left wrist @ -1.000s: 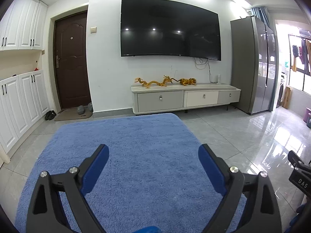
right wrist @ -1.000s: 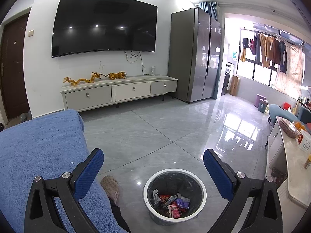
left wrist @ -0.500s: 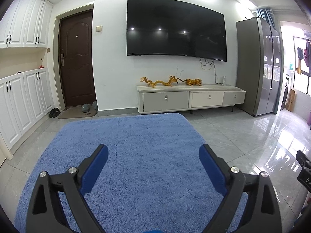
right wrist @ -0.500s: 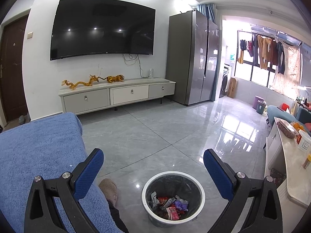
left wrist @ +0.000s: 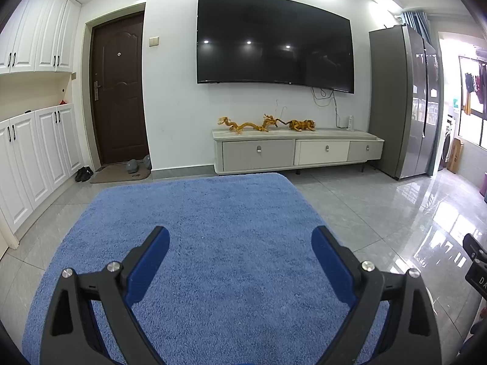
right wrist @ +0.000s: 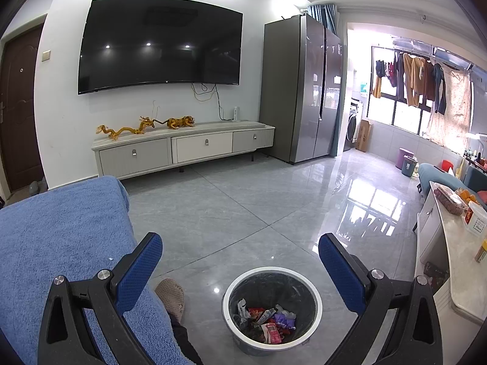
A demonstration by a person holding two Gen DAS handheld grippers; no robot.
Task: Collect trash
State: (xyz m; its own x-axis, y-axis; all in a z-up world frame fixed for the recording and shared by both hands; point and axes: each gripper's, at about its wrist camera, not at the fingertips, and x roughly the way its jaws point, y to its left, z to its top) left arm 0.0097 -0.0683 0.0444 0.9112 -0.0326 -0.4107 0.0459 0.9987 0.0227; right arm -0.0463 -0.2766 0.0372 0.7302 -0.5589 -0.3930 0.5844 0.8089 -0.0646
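Below, the trash bin (right wrist: 271,307) stands upright, mouth up, wrappers (right wrist: 268,324) inside; both grippers' jaws gape wide, empty.

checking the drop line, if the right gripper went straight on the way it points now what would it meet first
Probably the bare grey floor beyond the trash bin. The open right gripper aims forward over the bin rather than down into it, though depth is hard to judge.

There are one round white-rimmed waste bin (right wrist: 271,307) with a heap of crumpled wrappers (right wrist: 265,322) too tangled to count, one fluffy blue rug (left wrist: 194,243), one wall-mounted black television (left wrist: 274,39), three drawers in one low pale cabinet (left wrist: 298,152), and two golden animal figurines (left wrist: 264,124).
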